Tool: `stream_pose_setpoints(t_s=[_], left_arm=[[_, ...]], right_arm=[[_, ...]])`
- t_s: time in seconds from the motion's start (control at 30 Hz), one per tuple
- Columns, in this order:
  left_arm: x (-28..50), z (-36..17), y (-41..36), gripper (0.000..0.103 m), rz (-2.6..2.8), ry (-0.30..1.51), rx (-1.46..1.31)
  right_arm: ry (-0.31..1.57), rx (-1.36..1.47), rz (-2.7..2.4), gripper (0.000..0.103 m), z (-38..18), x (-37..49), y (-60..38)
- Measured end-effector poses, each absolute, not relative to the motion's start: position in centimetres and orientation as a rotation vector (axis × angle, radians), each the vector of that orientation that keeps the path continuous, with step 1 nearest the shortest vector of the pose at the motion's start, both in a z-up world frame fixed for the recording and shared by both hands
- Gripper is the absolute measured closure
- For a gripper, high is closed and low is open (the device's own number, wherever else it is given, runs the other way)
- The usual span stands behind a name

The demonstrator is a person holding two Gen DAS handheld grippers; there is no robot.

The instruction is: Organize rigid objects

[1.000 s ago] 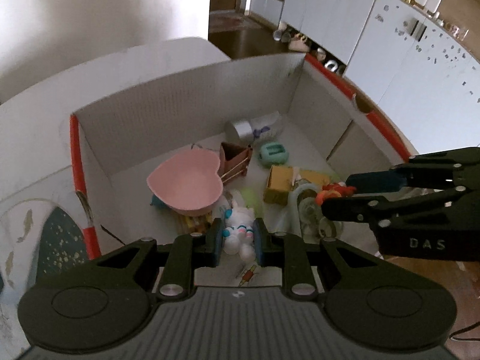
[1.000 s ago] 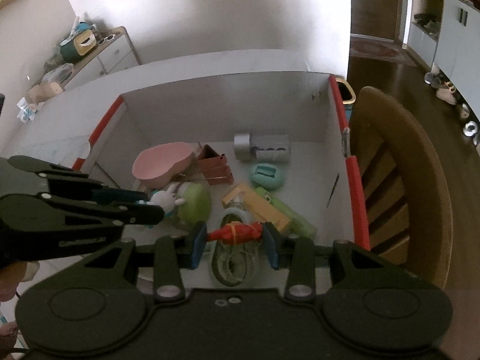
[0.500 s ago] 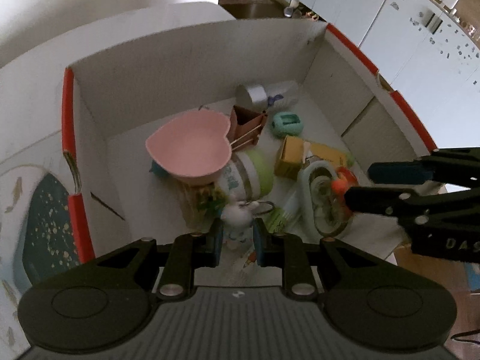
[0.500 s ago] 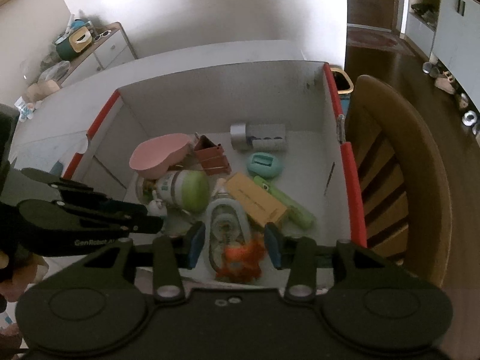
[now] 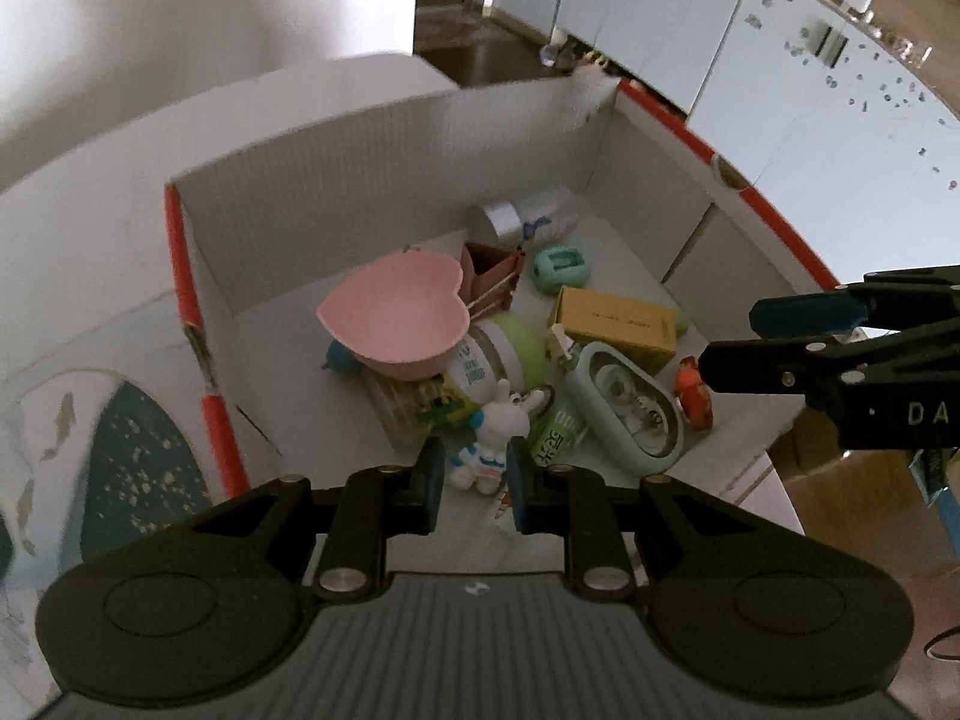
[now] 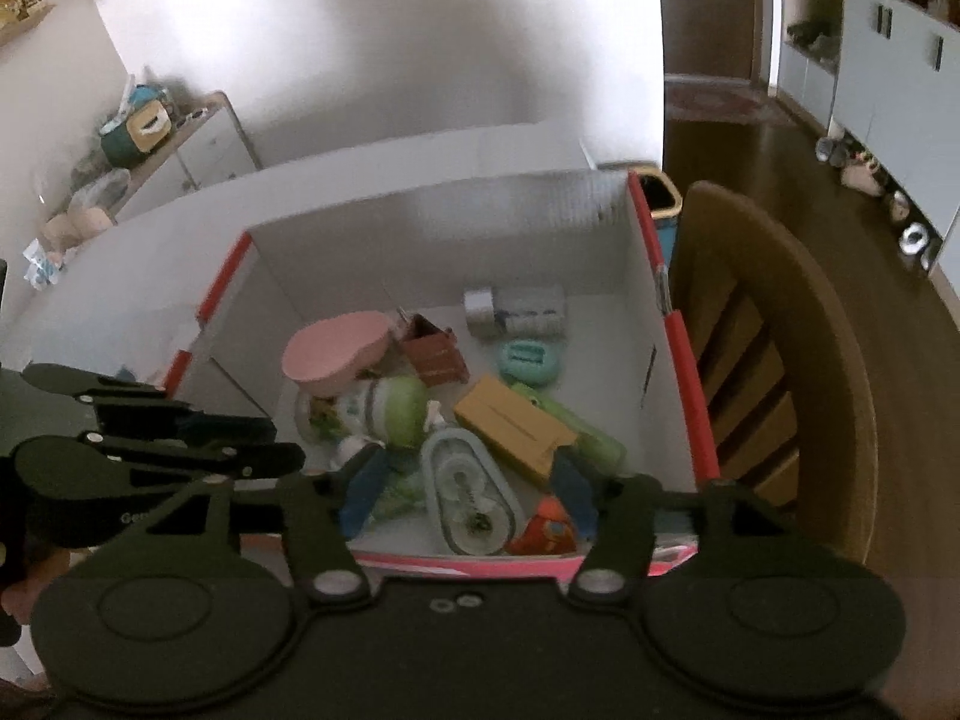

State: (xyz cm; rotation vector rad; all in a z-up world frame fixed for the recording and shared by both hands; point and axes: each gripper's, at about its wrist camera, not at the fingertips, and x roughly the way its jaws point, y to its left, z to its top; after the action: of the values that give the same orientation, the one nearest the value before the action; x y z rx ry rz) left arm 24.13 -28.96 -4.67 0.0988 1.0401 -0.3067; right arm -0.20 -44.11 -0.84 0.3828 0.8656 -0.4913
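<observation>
Hovering above the cardboard box [image 5: 384, 162]: left gripper [image 5: 477, 483] part-spread, empty, straddling the bunny figurine [image 5: 498, 429] lying inside. Right gripper [image 6: 468, 495] wide apart, empty, above the orange toy [image 6: 549, 531] just dropped in for sorting.

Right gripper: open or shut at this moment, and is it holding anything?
Open and empty. The right gripper has its blue pads spread wide, and the orange toy lies loose in the box below them.

Inside the box [image 5: 372, 180], a white rabbit [image 5: 495, 441] lies by the near wall beside a pale green case [image 5: 630, 402], an orange toy [image 5: 693, 399] on the case's other side.
</observation>
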Motion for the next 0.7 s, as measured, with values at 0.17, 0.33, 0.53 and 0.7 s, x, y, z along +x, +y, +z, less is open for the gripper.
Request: stream_pose_setpoints(t_s=[0.17, 0.33, 0.53, 0.7], left_arm=[[23.0, -2.9, -28.3, 0.082, -0.340, 0.974, 0.118], [21.6, -1.7, -27.5, 0.082, -0.375, 0.931, 0.123], [20.0, -0.5, -26.3, 0.077, -0.391, 0.892, 0.140], [18.6, 0.5, -24.9, 0.036, -0.405, 0.841, 0.130]], right_arm=[[0.824, 0.384, -0.500, 0.037, 0.1, -0.3, -42.5], [0.790, 0.387, -0.512, 0.035, 0.6, -0.3, -40.7], [0.729, 0.385, -0.523, 0.026, 1.4, -0.8, -38.4], [0.679, 0.389, -0.541, 0.020, 2.1, -1.2, -36.8]])
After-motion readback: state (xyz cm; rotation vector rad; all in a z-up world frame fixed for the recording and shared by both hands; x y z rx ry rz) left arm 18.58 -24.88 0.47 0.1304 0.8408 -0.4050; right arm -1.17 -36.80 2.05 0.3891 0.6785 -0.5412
